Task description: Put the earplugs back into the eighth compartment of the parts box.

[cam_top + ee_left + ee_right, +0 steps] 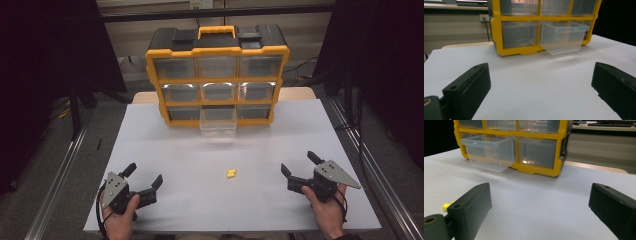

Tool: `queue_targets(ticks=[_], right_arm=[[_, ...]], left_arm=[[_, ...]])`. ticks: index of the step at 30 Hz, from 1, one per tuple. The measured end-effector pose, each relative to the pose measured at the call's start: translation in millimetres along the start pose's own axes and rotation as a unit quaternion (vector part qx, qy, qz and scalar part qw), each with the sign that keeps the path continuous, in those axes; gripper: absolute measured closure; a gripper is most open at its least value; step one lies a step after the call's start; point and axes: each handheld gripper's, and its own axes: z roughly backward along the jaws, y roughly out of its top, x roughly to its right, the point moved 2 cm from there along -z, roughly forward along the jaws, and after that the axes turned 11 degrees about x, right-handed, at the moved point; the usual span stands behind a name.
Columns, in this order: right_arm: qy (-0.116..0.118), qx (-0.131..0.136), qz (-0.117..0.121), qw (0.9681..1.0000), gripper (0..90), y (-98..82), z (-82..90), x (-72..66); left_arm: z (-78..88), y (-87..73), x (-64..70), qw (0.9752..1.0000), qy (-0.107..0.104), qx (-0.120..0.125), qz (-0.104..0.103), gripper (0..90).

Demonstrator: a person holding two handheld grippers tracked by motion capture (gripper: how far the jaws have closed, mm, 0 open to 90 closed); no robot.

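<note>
Left gripper (144,176) jaws wide apart, nothing between them, resting at near-left of the white table (165,150). Right gripper (299,165) jaws also spread, holding nothing, near-right. Small yellow piece (231,173) lies on the table between the two grippers, closer to the right one, touching neither. Far centre: yellow organizer (218,75) with its bottom-middle clear drawer (217,121) pulled out; the other drawers sit flush.

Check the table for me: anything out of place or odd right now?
One thing: the bottom-middle clear drawer of the yellow organizer is pulled out while the others sit flush. A small yellow piece lies loose on the table between the open grippers.
</note>
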Motion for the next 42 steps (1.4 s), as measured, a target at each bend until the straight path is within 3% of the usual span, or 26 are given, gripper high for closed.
queue_targets(ticks=[10, 15, 27, 37, 42], right_arm=[[0.02, -0.012, -0.004, 0.9997, 3.6, -1.1, -4.3, -5.0], [0.054, -0.022, -0.002, 0.9983, 3.8, -1.2, -8.4, -10.9], [0.119, -0.046, -0.003, 0.9918, 4.4, 0.4, -24.8, -22.5], [0.15, -0.056, -0.005, 0.9871, 4.6, 5.7, -39.7, -32.4], [0.171, -0.078, 0.0, 0.9822, 4.5, 5.1, -57.0, -37.7]], left_arm=[[-3.0, -0.4, 0.5, 1.0, -0.007, -0.002, 0.0, 2.3], [-3.9, 0.6, 2.1, 1.0, -0.009, -0.001, -0.001, 2.3], [-3.9, 0.6, 2.4, 1.0, -0.009, 0.001, -0.005, 2.3], [-4.0, 0.3, 0.0, 0.9999, -0.009, -0.001, -0.007, 2.3], [-4.8, 0.3, 1.8, 0.9998, -0.014, -0.003, -0.011, 2.3]])
